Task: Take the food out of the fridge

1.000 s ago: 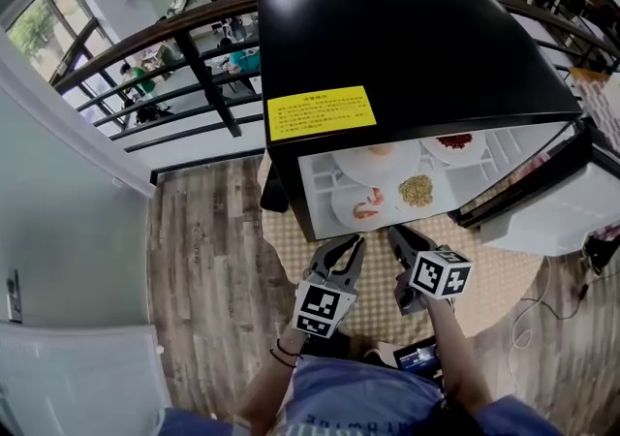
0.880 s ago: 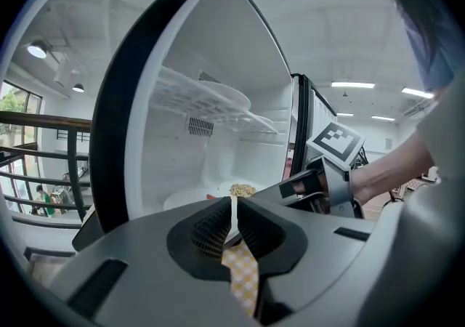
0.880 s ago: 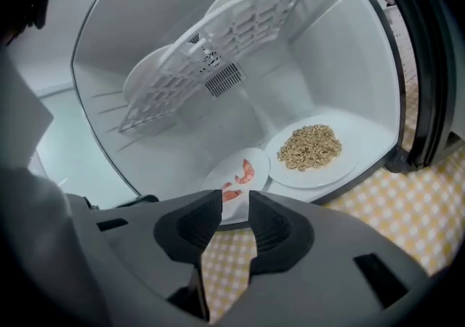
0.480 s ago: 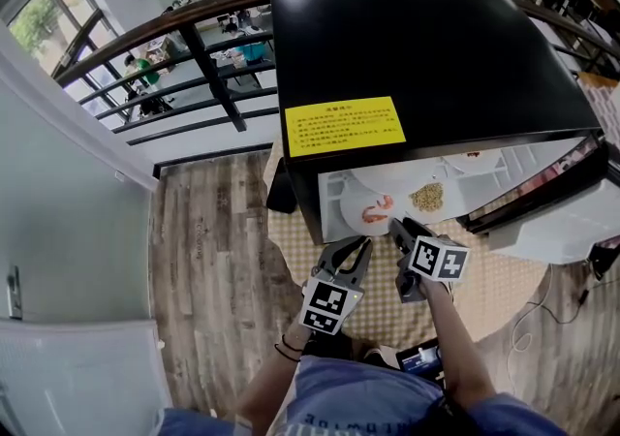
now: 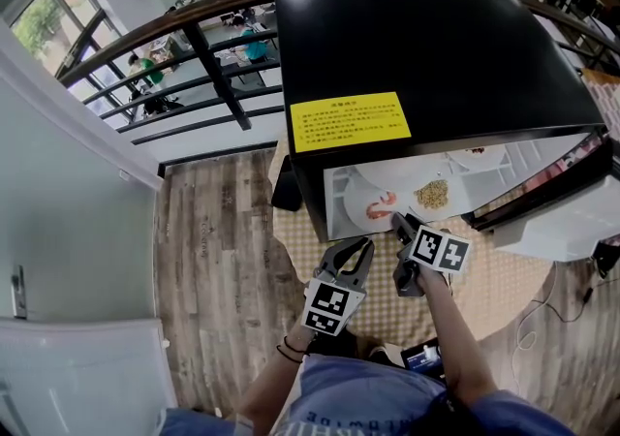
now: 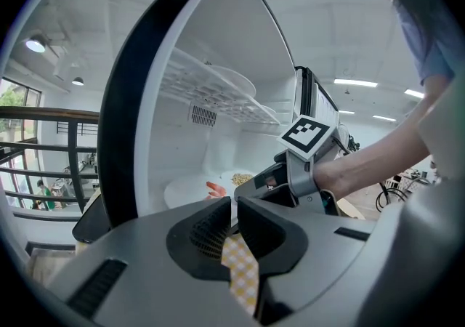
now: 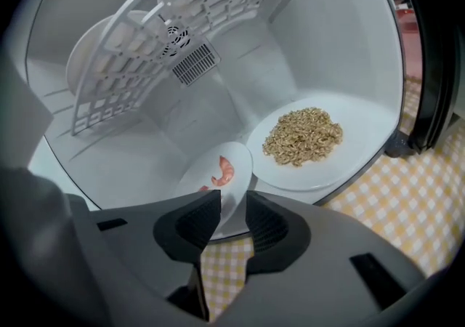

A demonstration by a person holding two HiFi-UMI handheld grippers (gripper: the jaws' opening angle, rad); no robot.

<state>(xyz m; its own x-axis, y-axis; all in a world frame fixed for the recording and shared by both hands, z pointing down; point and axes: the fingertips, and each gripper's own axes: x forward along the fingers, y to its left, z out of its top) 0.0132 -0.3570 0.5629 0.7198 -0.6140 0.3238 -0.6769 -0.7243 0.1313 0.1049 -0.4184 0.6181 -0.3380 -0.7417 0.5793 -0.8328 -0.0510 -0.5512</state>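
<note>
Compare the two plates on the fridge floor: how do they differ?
The shrimp plate holds a few pink shrimp and is mostly bare; the grain plate carries a broad tan heap. The shrimp plate sits left, the grain plate right. Both are white, round, inside the fridge.

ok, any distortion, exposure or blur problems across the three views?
Head view: heavy fisheye, so the railing bows, and the black fridge top reads dark against its bright interior. Left gripper view: black vignette in the corners, and the ceiling lights are blown out. Right gripper view: same vignette, with the plate of grains sharp and evenly lit.
</note>
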